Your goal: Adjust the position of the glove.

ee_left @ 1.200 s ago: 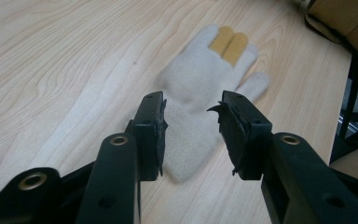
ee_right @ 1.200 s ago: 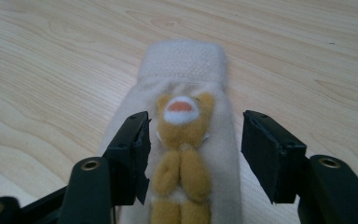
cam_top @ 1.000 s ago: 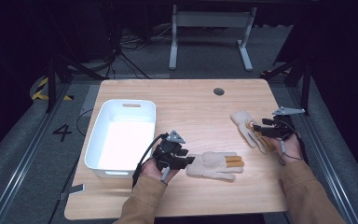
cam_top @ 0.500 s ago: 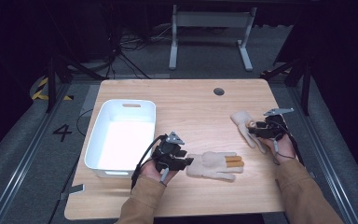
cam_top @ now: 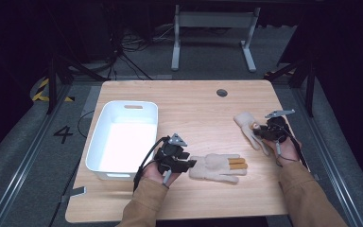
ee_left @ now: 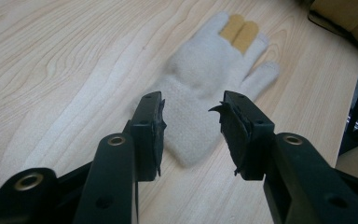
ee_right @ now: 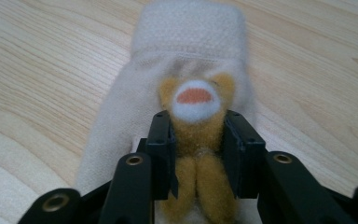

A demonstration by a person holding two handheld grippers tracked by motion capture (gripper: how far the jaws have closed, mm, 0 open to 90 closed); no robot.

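Note:
Two cream knit gloves lie on the wooden table (cam_top: pixel 194 104). One glove (cam_top: pixel 217 166) (ee_left: pixel 205 70), with two tan fingers, lies near the front middle. My left gripper (cam_top: pixel 188 164) (ee_left: pixel 191 114) stands at its cuff, jaws apart on either side and not pinching it. The other glove (cam_top: pixel 246 127) (ee_right: pixel 121 116) lies at the right and bears a yellow plush animal face (ee_right: pixel 198 128). My right gripper (cam_top: pixel 259 133) (ee_right: pixel 198 140) has just been closing its jaws, and both pads now press on that yellow patch.
A white plastic bin (cam_top: pixel 105 137) stands at the left of the table, close to my left hand. A round cable hole (cam_top: pixel 222 92) sits near the far edge. A desk frame (cam_top: pixel 212 28) stands on the floor beyond the table.
The right gripper has edged onto its glove and its jaws have closed on the yellow patch. The left gripper and the front glove have not moved.

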